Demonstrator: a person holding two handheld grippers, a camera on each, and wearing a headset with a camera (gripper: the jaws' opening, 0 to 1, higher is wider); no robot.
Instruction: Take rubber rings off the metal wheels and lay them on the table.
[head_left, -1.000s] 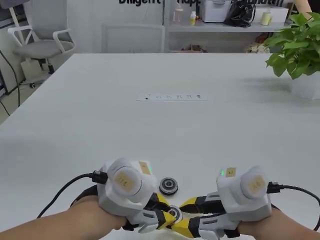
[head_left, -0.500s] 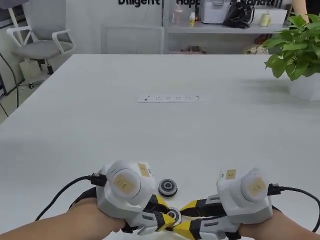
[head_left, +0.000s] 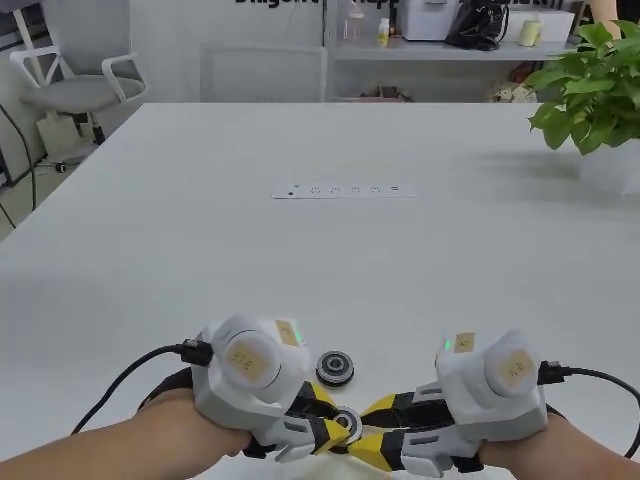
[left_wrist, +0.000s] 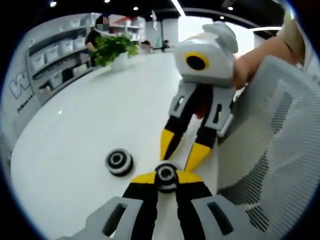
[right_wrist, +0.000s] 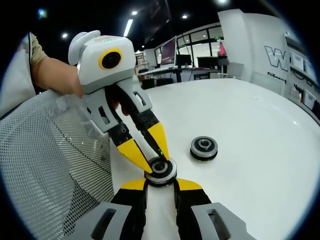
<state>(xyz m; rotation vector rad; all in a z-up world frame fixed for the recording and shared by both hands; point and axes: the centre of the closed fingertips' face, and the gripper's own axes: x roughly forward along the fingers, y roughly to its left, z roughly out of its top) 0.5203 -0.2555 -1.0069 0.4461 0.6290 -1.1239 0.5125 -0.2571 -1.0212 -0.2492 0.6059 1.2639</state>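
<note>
Two grippers meet low over the white bench (head_left: 330, 270). The left gripper (left_wrist: 166, 178) and right gripper (right_wrist: 161, 182) both have fingers clenched on one small metal wheel with a black rubber ring (head_left: 347, 422). Another ringed wheel (head_left: 335, 367) lies on the bench just beyond.

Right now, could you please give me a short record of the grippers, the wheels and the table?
left gripper: shut on the held wheel
right gripper: shut on the same wheel, from the opposite side
held wheel: between both grippers, at the near edge of the table
second wheel: flat on the table, just beyond, untouched
</note>
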